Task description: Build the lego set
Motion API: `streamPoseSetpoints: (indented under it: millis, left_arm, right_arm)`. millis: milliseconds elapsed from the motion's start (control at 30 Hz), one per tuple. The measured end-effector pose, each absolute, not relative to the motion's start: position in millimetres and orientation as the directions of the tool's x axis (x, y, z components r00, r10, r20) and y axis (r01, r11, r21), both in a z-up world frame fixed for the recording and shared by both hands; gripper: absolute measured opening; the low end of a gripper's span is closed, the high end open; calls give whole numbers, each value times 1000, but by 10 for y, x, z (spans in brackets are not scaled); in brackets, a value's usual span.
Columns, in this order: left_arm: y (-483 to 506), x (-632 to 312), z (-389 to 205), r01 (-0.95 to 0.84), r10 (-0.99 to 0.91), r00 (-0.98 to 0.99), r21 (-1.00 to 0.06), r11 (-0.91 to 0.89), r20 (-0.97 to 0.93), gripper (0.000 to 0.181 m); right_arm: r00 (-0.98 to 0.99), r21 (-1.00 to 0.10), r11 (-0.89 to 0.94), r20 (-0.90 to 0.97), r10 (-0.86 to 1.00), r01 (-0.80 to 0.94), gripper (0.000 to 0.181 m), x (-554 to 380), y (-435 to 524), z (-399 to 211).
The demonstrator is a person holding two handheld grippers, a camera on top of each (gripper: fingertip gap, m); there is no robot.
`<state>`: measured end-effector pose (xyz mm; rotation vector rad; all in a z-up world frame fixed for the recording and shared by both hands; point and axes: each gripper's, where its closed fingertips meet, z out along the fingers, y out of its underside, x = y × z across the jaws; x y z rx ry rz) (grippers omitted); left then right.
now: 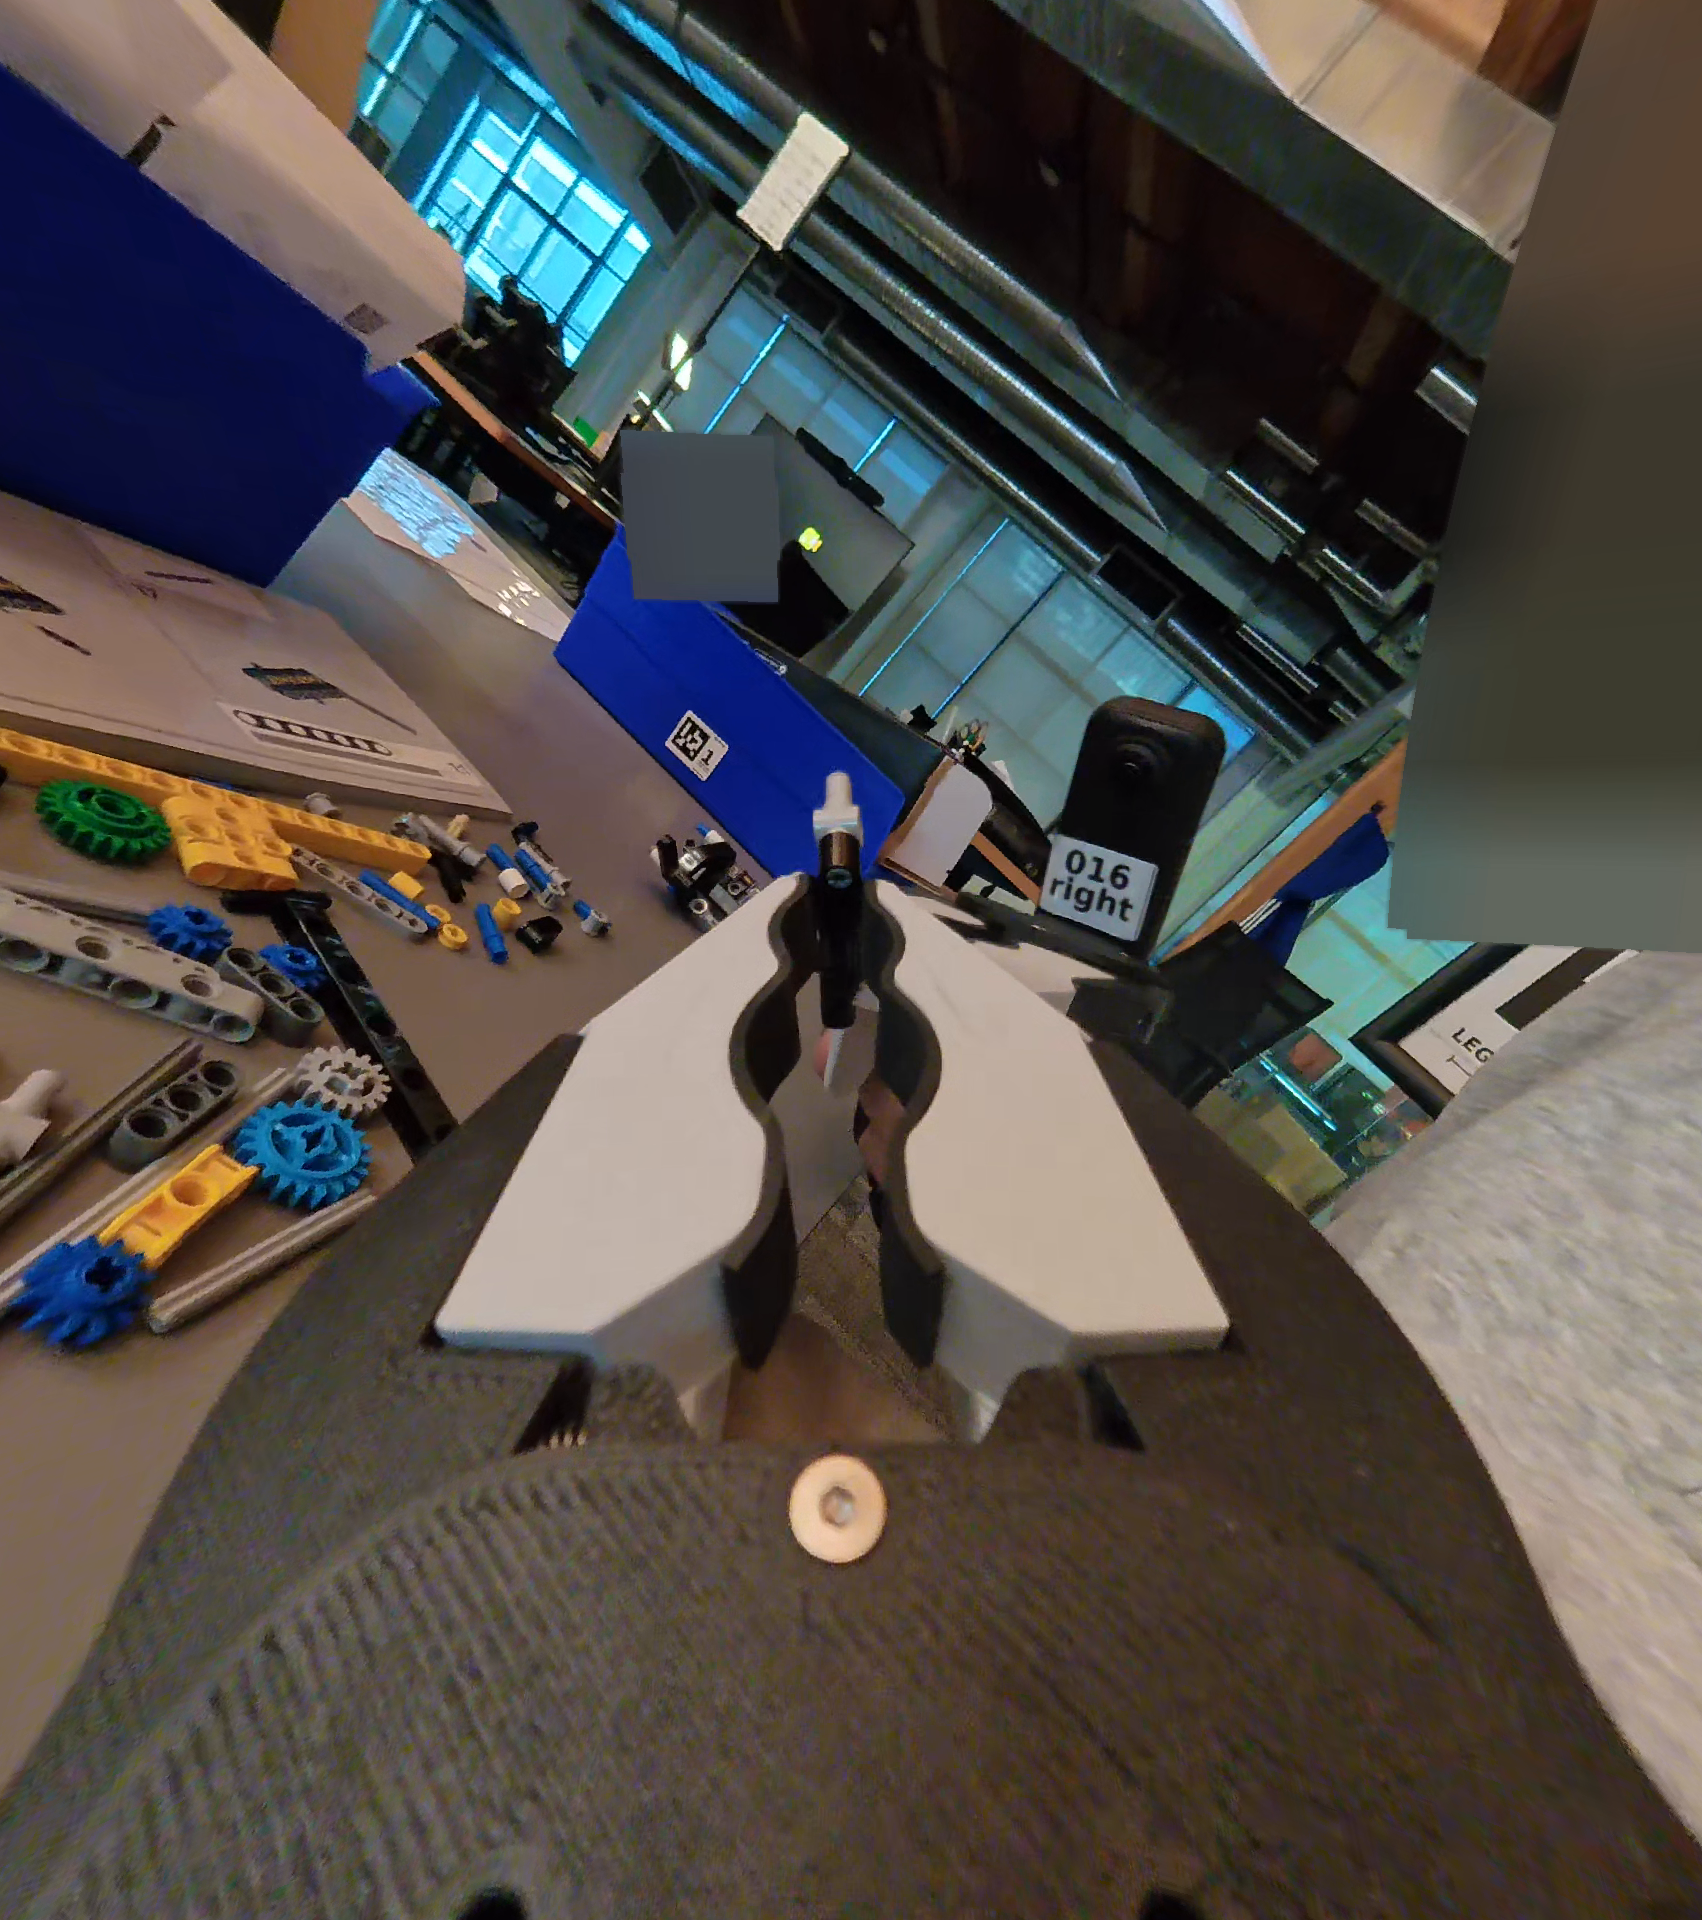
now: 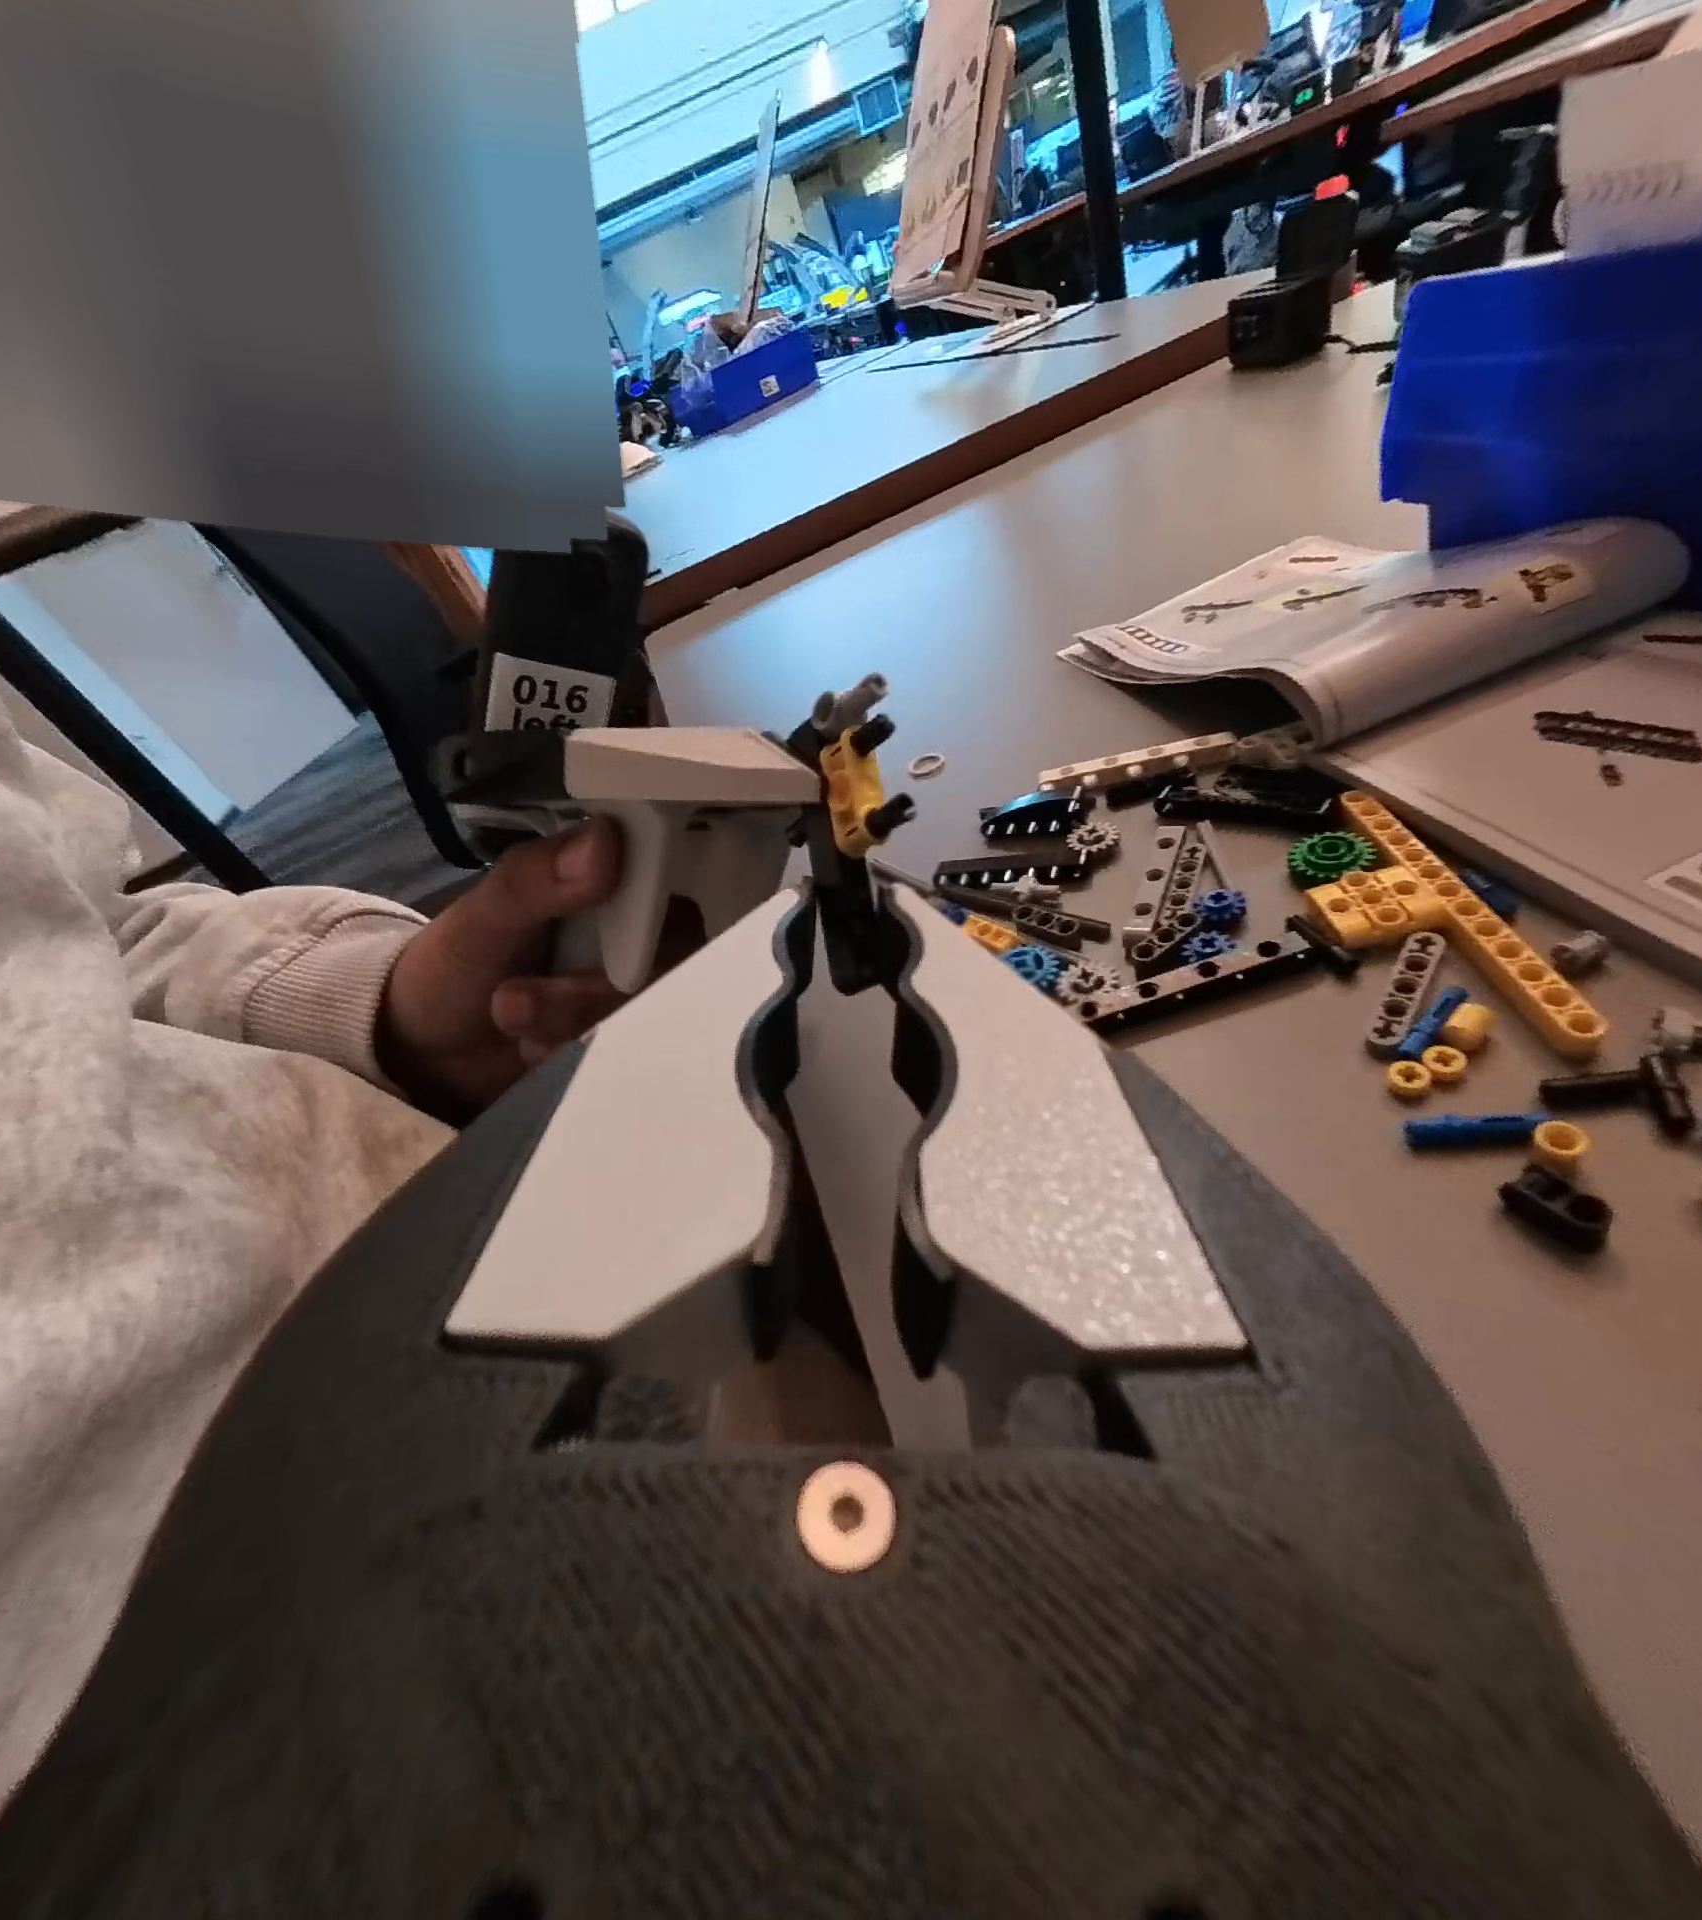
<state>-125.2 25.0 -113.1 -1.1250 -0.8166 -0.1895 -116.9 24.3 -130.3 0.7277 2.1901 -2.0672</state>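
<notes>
A small lego assembly [image 2: 852, 800] is held in the air between both grippers: a black beam, a yellow connector with black pins and a grey pin on top. My right gripper [image 2: 849, 920] is shut on the lower end of the black beam. My left gripper [image 2: 797, 792] comes in from the left and is shut on the upper part. In the left wrist view the left gripper [image 1: 839, 909] pinches the black piece [image 1: 839, 935], and a white pin sticks out above the fingertips. The yellow connector is hidden in that view.
Loose parts lie on the grey table [image 2: 1086, 499]: a yellow T-shaped beam [image 2: 1449, 914], a green gear [image 2: 1330, 857], blue gears [image 1: 301, 1138], grey and black beams, pins. An instruction booklet [image 2: 1398, 623] and a blue bin [image 2: 1605, 416] stand behind. A hand [image 2: 504, 935] holds the left gripper. Both grippers' tips are close together, under 4 cm apart.
</notes>
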Motion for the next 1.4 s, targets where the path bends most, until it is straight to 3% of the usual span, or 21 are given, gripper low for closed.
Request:
streamPoseSetpoints:
  millis: [267,433,567,700,1200,1400]
  left_arm:
    - [195,-1253,-1342,582,331,672,-749,316,662,20]
    - [-78,-1319,-1359,495,490,681,-835,240,544,17]
    - [-346,-1449,-1455,391,666,661,-916,87,345,14]
    - [-376,-1434,-1594,408,680,678,-912,-33,279,2]
    - [-388,-1465,-1720,445,675,664,-895,-13,321,1]
    - [-432,-1515,-1663,419,664,665,-907,47,342,0]
  right_arm:
    - [-871,-923,-7,-366,328,385,9,-1242,315,-1307]
    - [-810,-905,33,-362,461,424,8,-1430,611,-1430]
    - [-700,-807,136,-398,593,575,8,-1518,936,-1833]
    - [-627,-726,144,-455,632,672,9,-1491,1091,-1978]
    - [-624,-747,180,-368,689,640,19,-1585,1252,-2057]
    - [-667,-853,105,-318,673,512,24,-1694,1301,-1769]
